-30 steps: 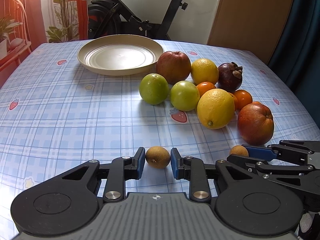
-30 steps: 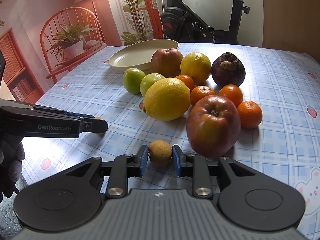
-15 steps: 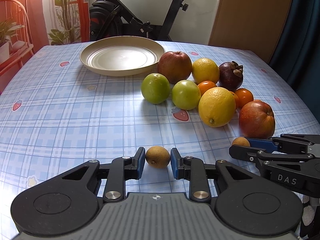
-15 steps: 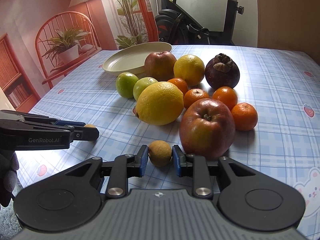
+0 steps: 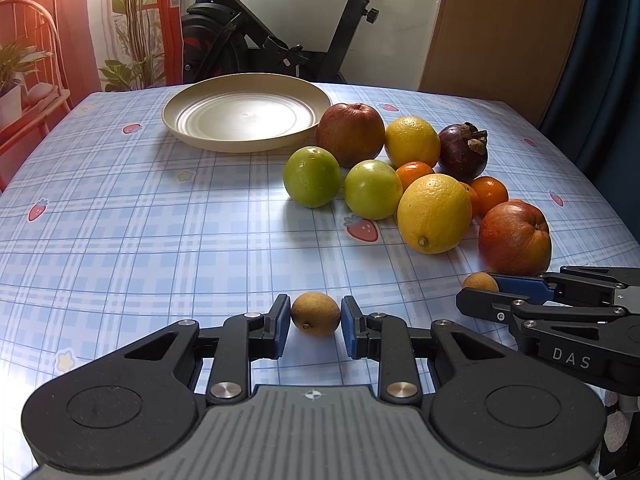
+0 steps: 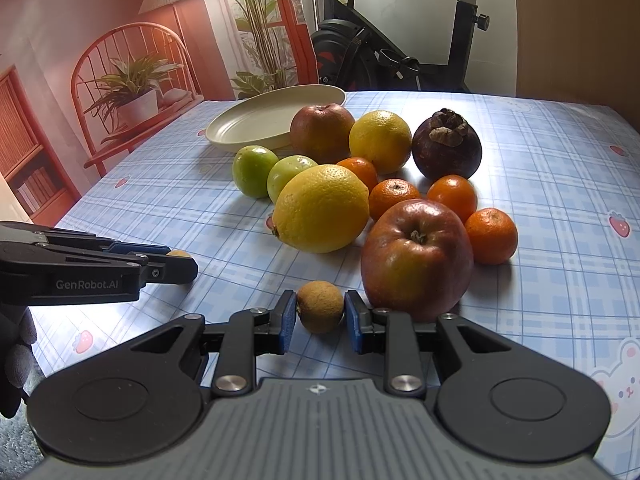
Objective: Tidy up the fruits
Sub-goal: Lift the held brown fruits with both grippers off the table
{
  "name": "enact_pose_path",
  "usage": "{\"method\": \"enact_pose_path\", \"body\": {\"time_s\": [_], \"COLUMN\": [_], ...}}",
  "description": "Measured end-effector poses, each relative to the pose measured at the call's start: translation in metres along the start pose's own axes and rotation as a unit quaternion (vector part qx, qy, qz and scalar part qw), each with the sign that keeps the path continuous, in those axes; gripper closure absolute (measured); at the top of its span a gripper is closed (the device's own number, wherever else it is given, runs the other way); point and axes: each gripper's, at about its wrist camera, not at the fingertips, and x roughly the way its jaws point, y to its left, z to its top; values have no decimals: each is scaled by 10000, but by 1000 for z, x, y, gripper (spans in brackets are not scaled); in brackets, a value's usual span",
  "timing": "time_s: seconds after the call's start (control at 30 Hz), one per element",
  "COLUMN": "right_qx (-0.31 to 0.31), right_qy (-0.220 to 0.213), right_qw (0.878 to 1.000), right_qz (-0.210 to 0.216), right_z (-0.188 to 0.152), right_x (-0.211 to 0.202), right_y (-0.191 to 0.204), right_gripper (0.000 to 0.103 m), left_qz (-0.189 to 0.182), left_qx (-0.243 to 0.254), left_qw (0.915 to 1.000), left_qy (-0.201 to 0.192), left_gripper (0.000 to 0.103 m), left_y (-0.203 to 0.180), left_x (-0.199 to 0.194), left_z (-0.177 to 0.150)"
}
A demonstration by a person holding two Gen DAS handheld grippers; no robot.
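A small brown longan (image 5: 316, 316) sits between the blue pads of my left gripper (image 5: 315, 311), which is shut on it just over the tablecloth. My right gripper (image 6: 320, 313) is shut on a second longan (image 6: 320, 304), right beside a red apple (image 6: 416, 256). Each gripper shows in the other's view: the right gripper (image 5: 480, 287) at the right, the left gripper (image 6: 180, 259) at the left. A cream plate (image 5: 246, 110) lies empty at the back. The heap beside it holds another apple (image 5: 350, 134), two yellow citrus, two green fruits, a mangosteen (image 6: 446, 146) and several mandarins.
The blue checked tablecloth (image 5: 140, 220) is bare on the left and near side. An exercise bike (image 5: 256, 40) stands behind the table. A red chair with potted plants (image 6: 132, 92) is off the table's left edge. A gloved hand (image 6: 16, 352) holds the left gripper.
Both grippers stay shut on their longans. The views shift only slightly; the fruit heap and plate have not moved.
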Motion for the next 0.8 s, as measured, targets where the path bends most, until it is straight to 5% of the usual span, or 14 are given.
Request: {"method": "enact_pose_path", "body": {"time_s": [0.8], "right_qx": [-10], "right_qy": [-85], "right_qw": [10000], "right_qz": [48], "right_z": [5], "right_x": [-6], "right_y": [4], "right_gripper": [75], "left_qz": [108], "left_qx": [-58], "left_qw": [9999], "left_qy": [-103], "left_gripper": [74], "left_y": [1], "left_x": [-12], "left_z": [1]}}
